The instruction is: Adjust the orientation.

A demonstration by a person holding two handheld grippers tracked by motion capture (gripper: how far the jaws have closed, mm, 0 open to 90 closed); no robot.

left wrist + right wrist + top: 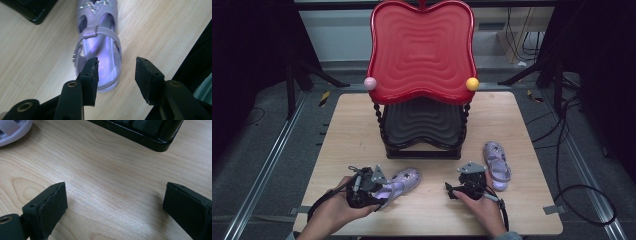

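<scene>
Two lilac strapped sandals lie on the wooden table (347, 130). The left sandal (404, 180) (100, 45) has a glittery star on its toe, and its heel points at my left gripper (386, 192) (116, 72). That gripper is open: one jaw hangs over the heel's insole, the other outside the sandal's side, and neither visibly grips it. The right sandal (497, 162) lies just right of my right gripper (454, 189) (113, 202). The right gripper is wide open, low over bare wood, with nothing between its jaws.
A two-tier stand sits at the table's middle back, with a red apple-shaped top tray (422, 50) and a black lower tray (422, 125). Its black base (140, 137) lies ahead of the right gripper. A lilac sandal edge (12, 132) shows at that view's top left.
</scene>
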